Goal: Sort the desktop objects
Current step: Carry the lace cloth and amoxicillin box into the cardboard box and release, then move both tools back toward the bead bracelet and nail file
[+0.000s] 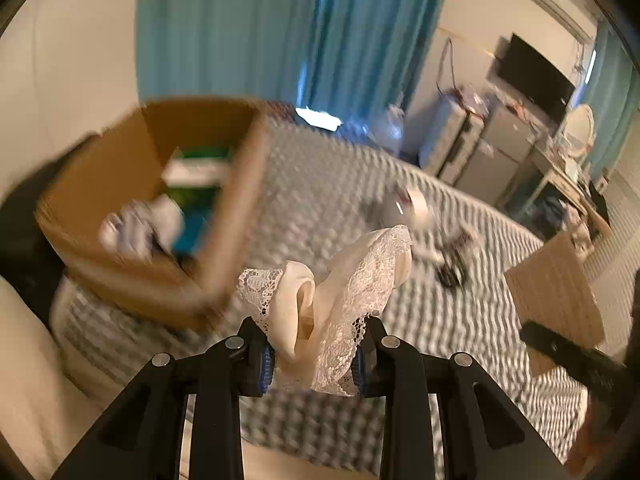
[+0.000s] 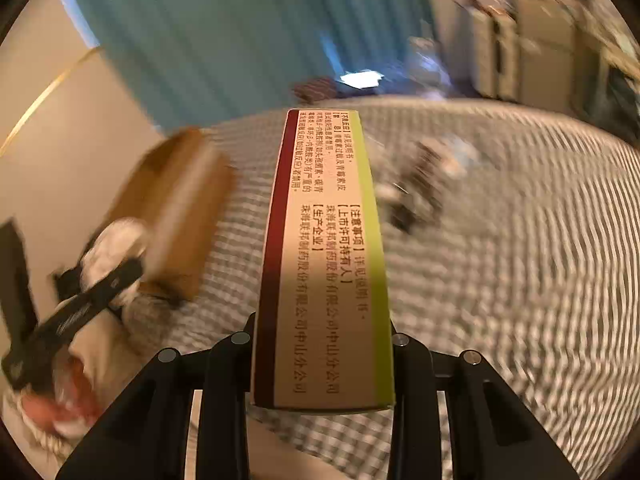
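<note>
While both hands hang above the checked cloth point(image 1: 320, 200) that covers the worktop, each tool has something in its grip. The left tool point(image 1: 316, 364) is closed on a cream fabric piece with lace trim point(image 1: 340, 292); the cloth bunches up between the blue-edged pads and stands up from them, clear of the surface below. To the left of it and a little farther off sits an open cardboard box point(image 1: 120, 184), blurred, with a green and white packet and some pale crumpled things inside. Farther out toward the right, on the checked cloth, lies a small scatter of dark and white objects point(image 1: 432, 240) too smeared to name. A second cardboard box point(image 1: 556, 292) stands at the right edge.

The right tool point(image 2: 322, 360) is clamped on a long, narrow medicine carton point(image 2: 320, 256), cream with a dark red stripe on the left edge and a lime stripe on the right, printed with red Chinese text. The carton points away from the hand, lifted off the cloth. In this view the open cardboard box appears to the far left, and near it the other hand's tool with its pale bundle. Blue curtains point(image 1: 280, 28) hang at the far side of the room.
</note>
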Demonstrator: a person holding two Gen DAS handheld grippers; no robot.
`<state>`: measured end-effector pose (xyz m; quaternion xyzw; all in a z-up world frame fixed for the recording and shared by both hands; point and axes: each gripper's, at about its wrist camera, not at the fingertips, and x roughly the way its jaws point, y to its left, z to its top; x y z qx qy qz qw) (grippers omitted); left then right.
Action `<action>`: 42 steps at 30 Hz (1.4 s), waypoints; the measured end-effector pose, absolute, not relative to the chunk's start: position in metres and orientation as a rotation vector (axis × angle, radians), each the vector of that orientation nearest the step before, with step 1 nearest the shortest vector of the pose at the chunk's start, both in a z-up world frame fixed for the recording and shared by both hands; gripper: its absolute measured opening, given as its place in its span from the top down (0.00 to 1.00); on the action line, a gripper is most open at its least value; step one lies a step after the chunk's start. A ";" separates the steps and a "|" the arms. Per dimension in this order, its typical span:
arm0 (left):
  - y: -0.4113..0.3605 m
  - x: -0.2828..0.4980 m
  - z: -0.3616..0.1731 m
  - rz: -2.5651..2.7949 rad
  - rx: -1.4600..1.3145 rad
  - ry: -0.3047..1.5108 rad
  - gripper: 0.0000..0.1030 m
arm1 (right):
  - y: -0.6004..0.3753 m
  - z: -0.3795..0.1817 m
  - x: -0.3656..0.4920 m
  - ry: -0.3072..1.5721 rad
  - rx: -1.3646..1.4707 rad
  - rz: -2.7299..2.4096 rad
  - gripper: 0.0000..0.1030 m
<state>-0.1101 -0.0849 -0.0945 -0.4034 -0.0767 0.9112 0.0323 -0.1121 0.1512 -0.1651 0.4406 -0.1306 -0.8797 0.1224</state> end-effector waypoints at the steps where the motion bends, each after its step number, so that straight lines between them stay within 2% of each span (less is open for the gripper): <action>1: -0.093 -0.115 -0.087 2.815 -1.234 -0.235 0.71 | 0.138 -0.153 -0.114 -0.352 1.255 -2.546 0.71; 8: -0.174 -0.155 -0.054 2.956 -1.207 -0.167 0.71 | 0.012 -0.111 -0.166 -0.285 1.143 -2.336 0.71; 13: -0.219 -0.173 -0.063 3.033 -1.264 -0.111 0.71 | -0.068 -0.125 -0.210 -0.272 1.193 -2.217 0.71; 16: -0.236 -0.185 -0.074 3.021 -1.306 -0.129 0.71 | -0.093 -0.136 -0.235 -0.311 1.232 -2.166 0.70; 19: -0.245 -0.196 -0.083 3.016 -1.322 -0.118 0.71 | -0.113 -0.142 -0.254 -0.271 1.247 -2.173 0.67; 20: -0.248 -0.197 -0.085 3.020 -1.313 -0.121 0.69 | -0.118 -0.141 -0.259 -0.255 1.248 -2.175 0.53; 21: -0.250 -0.201 -0.087 3.014 -1.306 -0.138 0.56 | -0.122 -0.139 -0.263 -0.239 1.235 -2.191 0.29; 22: -0.252 -0.203 -0.089 2.995 -1.302 -0.168 0.34 | -0.120 -0.136 -0.265 -0.226 1.227 -2.221 0.25; 24: -0.250 -0.207 -0.091 2.971 -1.319 -0.180 0.03 | -0.111 -0.121 -0.265 -0.232 1.151 -2.290 0.25; 30: -0.226 -0.200 -0.085 2.992 -1.324 -0.017 0.02 | -0.056 -0.088 -0.242 -0.228 1.004 -2.435 0.25; 37: -0.198 -0.168 -0.057 2.961 -1.241 -0.150 0.01 | 0.038 -0.086 -0.178 -0.100 0.973 -2.677 0.24; 42: -0.142 -0.131 -0.029 2.950 -1.112 -0.093 0.00 | 0.114 -0.089 -0.135 -0.153 1.030 -2.803 0.23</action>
